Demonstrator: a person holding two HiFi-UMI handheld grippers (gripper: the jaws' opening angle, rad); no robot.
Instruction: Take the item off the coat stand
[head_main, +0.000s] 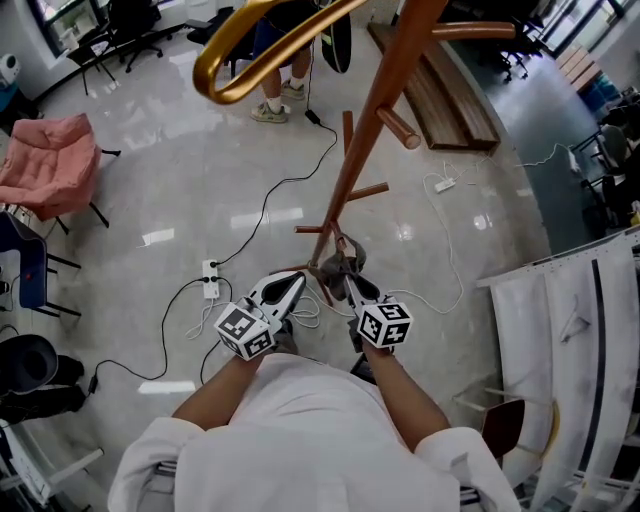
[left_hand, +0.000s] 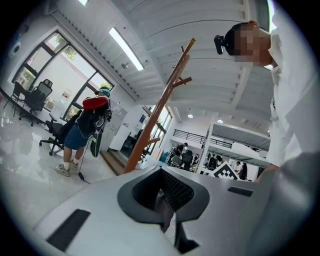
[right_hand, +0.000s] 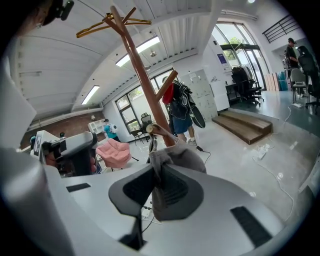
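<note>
Right gripper (right_hand: 156, 175) jaws pinch grey cloth (right_hand: 182, 155) beside coat stand peg (right_hand: 159, 131)

Open office, swivel chairs (left_hand: 54, 133), floor cables (head_main: 268, 197)

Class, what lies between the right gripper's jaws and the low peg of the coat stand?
The grey cloth: the right gripper's jaws pinch it, and it runs up over the peg. The right gripper view shows this.

We see bright daylight from windows (left_hand: 55, 82) and ceiling strips (left_hand: 126, 48), glare on the floor (head_main: 270, 215); gripper views bulge, edges perhaps soft.
</note>
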